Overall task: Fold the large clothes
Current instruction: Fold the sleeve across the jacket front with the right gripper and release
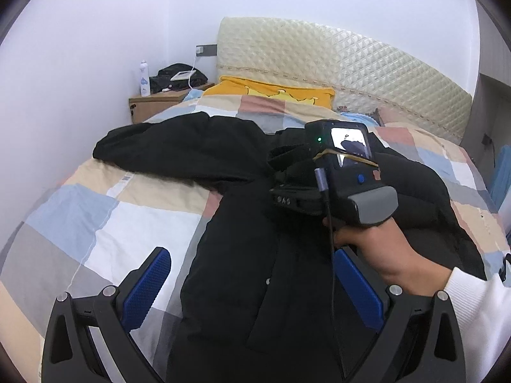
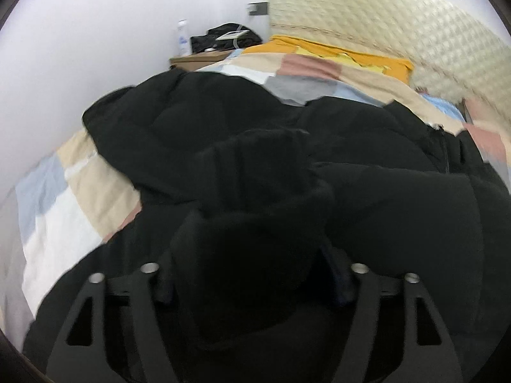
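Observation:
A large black padded jacket (image 1: 242, 255) lies spread on the bed, one sleeve (image 1: 166, 146) stretched out to the left. My left gripper (image 1: 252, 274) is open and empty, its blue pads (image 1: 147, 290) hovering over the jacket's lower front. My right gripper (image 1: 287, 166) shows in the left wrist view over the jacket's chest, held by a hand. In the right wrist view the right gripper (image 2: 252, 274) is shut on a bunched fold of the jacket (image 2: 255, 223), which hides its fingertips. The jacket's body (image 2: 399, 210) fills that view.
The bed has a checked quilt (image 1: 105, 223) in blue, beige, white and grey. A yellow pillow (image 1: 274, 91) lies by the quilted cream headboard (image 1: 351, 63). A wooden nightstand (image 1: 156, 103) at the far left holds a spray bottle (image 1: 144, 78) and a dark bag.

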A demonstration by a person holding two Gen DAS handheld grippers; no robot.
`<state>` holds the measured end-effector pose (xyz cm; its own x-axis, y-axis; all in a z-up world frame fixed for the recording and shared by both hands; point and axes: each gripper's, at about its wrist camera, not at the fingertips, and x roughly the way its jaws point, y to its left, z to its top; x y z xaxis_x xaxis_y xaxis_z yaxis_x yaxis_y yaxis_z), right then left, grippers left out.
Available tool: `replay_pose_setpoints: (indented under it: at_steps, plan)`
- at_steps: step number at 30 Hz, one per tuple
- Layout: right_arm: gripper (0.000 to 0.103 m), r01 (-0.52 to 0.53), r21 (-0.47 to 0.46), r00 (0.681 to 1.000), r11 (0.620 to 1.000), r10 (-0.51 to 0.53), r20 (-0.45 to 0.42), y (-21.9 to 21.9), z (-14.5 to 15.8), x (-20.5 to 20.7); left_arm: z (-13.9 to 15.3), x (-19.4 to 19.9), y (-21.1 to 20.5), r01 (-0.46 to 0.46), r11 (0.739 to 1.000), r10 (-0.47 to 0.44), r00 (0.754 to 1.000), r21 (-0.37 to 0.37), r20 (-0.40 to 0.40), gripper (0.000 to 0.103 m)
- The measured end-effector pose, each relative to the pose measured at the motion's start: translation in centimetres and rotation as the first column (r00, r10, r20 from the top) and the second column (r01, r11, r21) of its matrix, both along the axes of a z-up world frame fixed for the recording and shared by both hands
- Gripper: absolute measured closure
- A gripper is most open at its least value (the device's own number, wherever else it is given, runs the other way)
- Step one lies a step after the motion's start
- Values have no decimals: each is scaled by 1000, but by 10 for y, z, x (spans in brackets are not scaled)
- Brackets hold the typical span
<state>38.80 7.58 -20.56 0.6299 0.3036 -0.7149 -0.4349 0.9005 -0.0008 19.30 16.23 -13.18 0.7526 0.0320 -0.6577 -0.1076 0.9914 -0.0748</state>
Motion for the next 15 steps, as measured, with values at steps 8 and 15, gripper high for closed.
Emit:
replay_pose_setpoints:
  at_steps: [8,15]
  plan:
    - [20,-67,89,998,994,66,14,-8,28,-27,-2,2,12,-17,999,17,1000,-30,7,0]
    - [20,-72,137,997,988,66,49,-48,69,-61,-2,3,11,-15,999,15,1000,-35,14,0]
